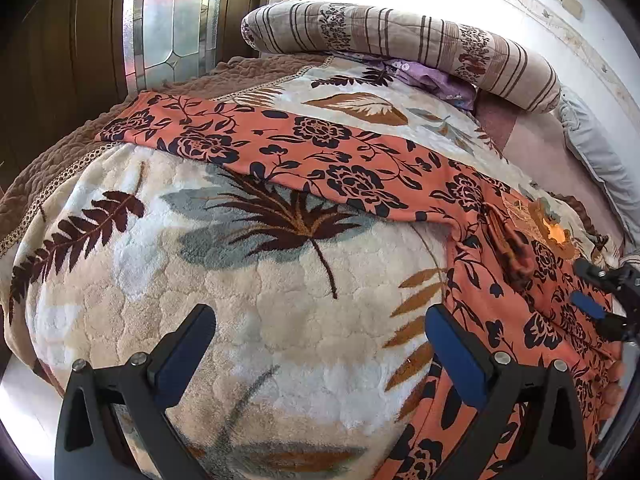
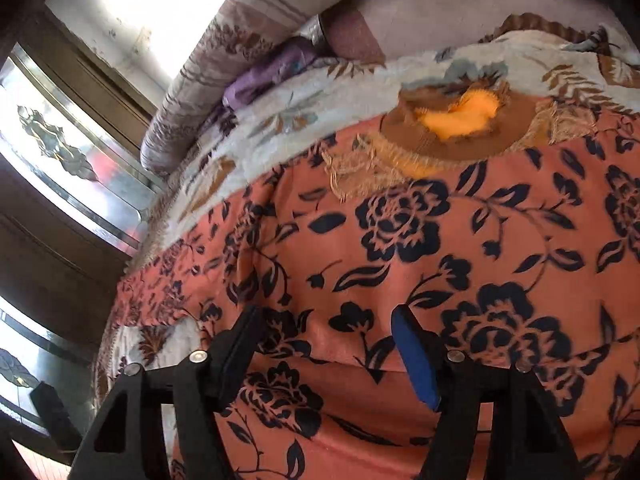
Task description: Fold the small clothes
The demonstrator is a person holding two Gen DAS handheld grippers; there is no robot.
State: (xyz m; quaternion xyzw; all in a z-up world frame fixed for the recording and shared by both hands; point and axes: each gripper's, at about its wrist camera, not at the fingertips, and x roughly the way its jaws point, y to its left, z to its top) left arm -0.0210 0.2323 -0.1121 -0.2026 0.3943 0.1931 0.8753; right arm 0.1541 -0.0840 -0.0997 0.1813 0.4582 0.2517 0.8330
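- Bed (image 1: 280, 320) under a plush cream blanket (image 1: 248, 304) printed with brown and grey leaves, filling both views.
- Nearest in the left wrist view: left tongs (image 1: 320, 332) spread wide over bare blanket, nothing between the blue pads, right finger (image 1: 460, 352) at the edge of the cloth.
- Nearest in the right wrist view: right tongs (image 2: 324, 332) also gaping, empty, poised over the cloth; seen again at the right edge of the left view (image 1: 592, 292).
- Just beyond: orange garment with dark floral print (image 1: 320, 148), lying flat on the blanket, one long part running off to the left, the wider body below the right tongs.
- At the garment's far edge: brown lacy piece with a bright orange patch (image 2: 460, 120); cannot tell what it is.
- Farther back: purple cloth (image 1: 424, 76) tucked under a striped rolled quilt (image 1: 400, 36).
- Farthest: patterned glass panel (image 1: 168, 20) in dark wood, pale wall (image 1: 520, 8) alongside.
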